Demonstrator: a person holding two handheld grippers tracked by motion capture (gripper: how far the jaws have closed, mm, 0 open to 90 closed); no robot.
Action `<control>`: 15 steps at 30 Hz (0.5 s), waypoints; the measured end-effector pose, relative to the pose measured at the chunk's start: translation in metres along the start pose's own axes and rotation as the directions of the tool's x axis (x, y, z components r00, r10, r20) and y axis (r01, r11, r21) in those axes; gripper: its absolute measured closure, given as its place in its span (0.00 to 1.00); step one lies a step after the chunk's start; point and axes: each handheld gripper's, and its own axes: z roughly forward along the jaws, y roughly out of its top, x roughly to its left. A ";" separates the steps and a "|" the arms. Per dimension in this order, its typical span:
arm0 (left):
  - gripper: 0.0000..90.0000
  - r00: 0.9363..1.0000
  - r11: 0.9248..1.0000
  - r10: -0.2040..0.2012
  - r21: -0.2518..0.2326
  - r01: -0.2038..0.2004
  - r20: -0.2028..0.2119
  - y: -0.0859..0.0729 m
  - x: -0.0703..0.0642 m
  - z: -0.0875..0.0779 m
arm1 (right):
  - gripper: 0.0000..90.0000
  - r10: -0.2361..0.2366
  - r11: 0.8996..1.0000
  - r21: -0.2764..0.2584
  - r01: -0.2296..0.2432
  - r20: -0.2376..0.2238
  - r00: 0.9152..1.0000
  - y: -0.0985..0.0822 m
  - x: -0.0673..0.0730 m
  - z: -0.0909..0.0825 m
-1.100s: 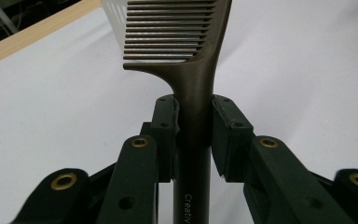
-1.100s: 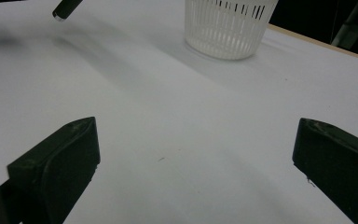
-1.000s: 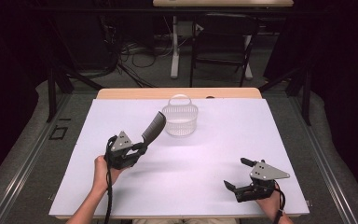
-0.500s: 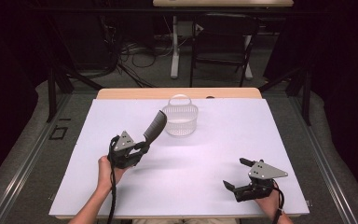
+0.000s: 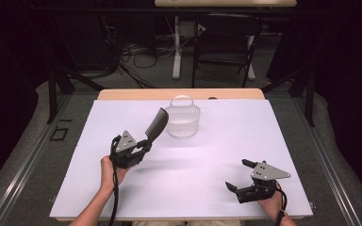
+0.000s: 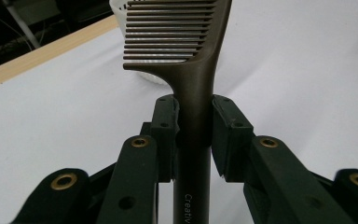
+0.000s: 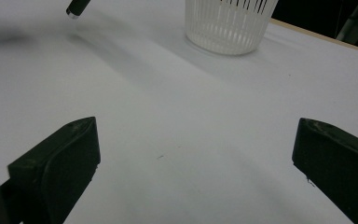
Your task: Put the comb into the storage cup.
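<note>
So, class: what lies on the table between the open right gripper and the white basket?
Nothing: in the right gripper view, bare white table runs from the right gripper to the basket.

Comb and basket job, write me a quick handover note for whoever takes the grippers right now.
Left gripper: shut on the handle of the dark comb, held above the white table cover, teeth end pointing toward the white basket.
Right gripper: open, holding nothing, low over the near right of the table.
Basket: upright at the far middle of the table, handle up.
Done: comb picked up and brought close to the basket.
Left, probably: carry the comb over the basket rim, release it inside, and pull the left gripper back.
</note>
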 end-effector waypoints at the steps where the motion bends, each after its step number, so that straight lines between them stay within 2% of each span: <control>1: 0.80 1.000 1.000 0.001 -0.005 -0.001 -0.001 0.000 0.000 0.000 | 0.01 -0.001 1.000 -0.001 0.001 -0.001 1.000 0.000 0.000 0.000; 15: 0.80 1.000 0.998 -0.025 -0.055 0.024 -0.005 0.007 0.003 0.005 | 0.01 0.011 1.000 0.002 -0.011 0.005 1.000 0.000 -0.002 0.002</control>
